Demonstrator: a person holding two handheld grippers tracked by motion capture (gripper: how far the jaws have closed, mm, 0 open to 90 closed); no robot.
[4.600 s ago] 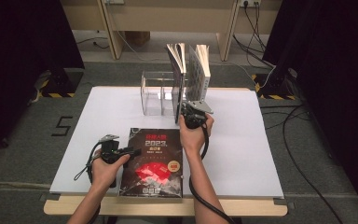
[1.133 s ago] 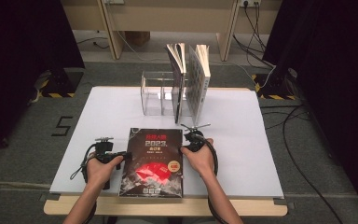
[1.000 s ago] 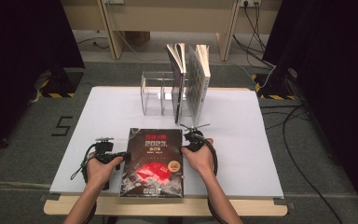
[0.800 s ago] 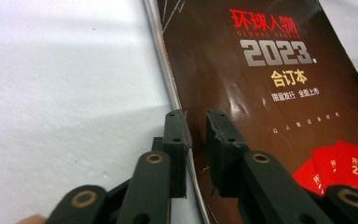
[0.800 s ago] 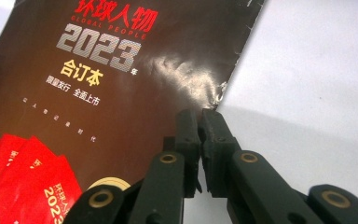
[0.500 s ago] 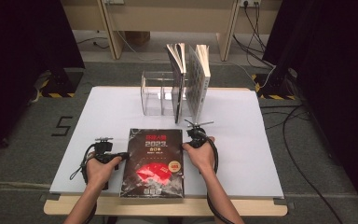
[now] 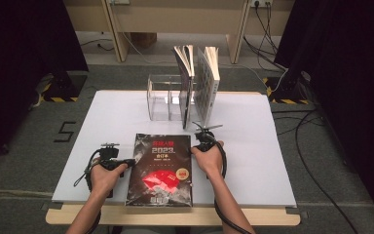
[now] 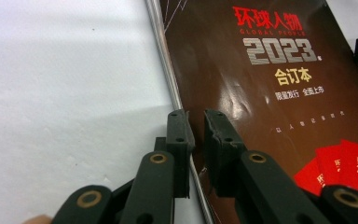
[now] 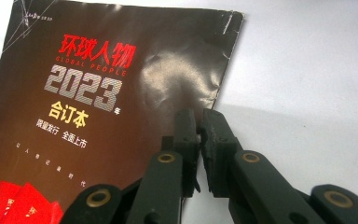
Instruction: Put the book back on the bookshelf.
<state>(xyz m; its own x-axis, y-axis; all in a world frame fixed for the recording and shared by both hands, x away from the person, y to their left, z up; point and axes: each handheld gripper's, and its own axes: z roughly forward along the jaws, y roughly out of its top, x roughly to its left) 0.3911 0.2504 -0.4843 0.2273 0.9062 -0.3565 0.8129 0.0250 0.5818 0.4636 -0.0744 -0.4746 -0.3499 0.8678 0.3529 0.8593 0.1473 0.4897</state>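
Note:
A dark book (image 7: 159, 168) with red and silver "2023" cover print lies flat near the table's front edge. My left gripper (image 7: 128, 161) is at its left spine edge; in the left gripper view the jaws (image 8: 196, 126) close on that edge of the book (image 8: 270, 70). My right gripper (image 7: 195, 150) is at the book's right edge. In the right gripper view its jaws (image 9: 198, 128) pinch the creased cover (image 9: 121, 93) at its edge.
A clear acrylic rack (image 7: 161, 97) stands at the back middle of the white table (image 7: 253, 146). Two books stand upright at its right end, one dark (image 7: 185, 78) and one pale (image 7: 208, 80). Cables lie on the floor at the right.
Earlier my right gripper was up by the standing books; it has come down to the flat book's right edge. Over the last second both grippers have barely moved.

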